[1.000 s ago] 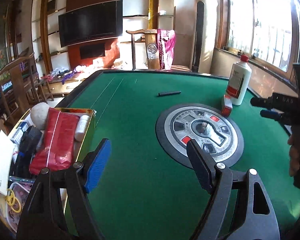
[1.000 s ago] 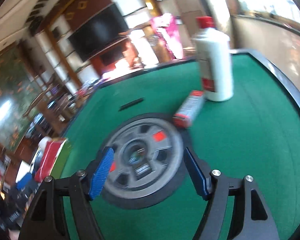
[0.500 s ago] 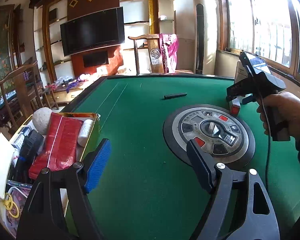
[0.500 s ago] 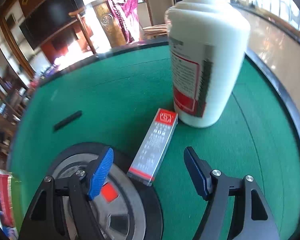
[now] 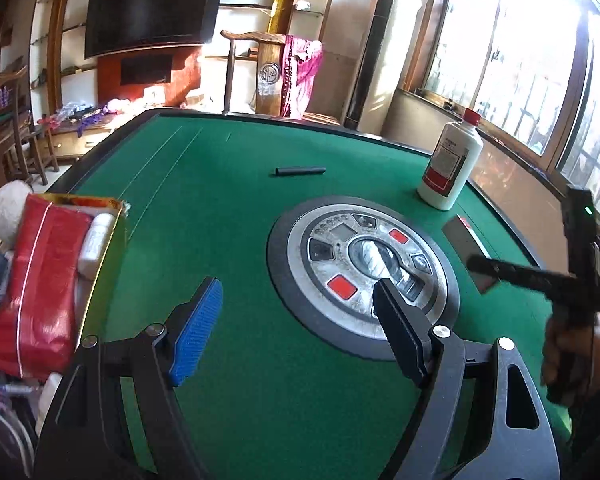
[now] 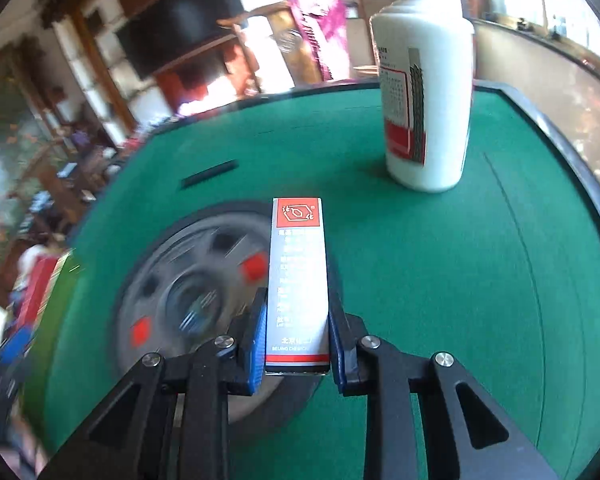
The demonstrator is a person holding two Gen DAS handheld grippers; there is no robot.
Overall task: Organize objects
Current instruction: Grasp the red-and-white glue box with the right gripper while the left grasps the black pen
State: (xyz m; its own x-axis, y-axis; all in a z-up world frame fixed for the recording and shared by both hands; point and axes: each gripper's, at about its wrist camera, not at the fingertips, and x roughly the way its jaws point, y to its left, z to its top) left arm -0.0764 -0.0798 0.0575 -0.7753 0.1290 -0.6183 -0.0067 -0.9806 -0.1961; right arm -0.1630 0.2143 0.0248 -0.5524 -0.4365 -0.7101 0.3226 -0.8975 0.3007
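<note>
Green felt table (image 6: 440,280) lies under the right gripper (image 6: 298,344), whose jaws are closing onto the near end of a small red-and-white box (image 6: 298,272) pointing lengthwise straight ahead toward the white bottle (image 6: 424,92), while the left gripper (image 5: 296,328) hangs open and empty.

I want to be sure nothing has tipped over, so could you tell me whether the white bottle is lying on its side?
No, the white bottle stands upright on the green table, red cap uppermost.

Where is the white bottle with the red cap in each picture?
Left wrist: the bottle stands upper right, by the table's far edge.
Right wrist: the bottle stands at top, right of centre, beyond the box.
Shared landmark: the round grey panel.
</note>
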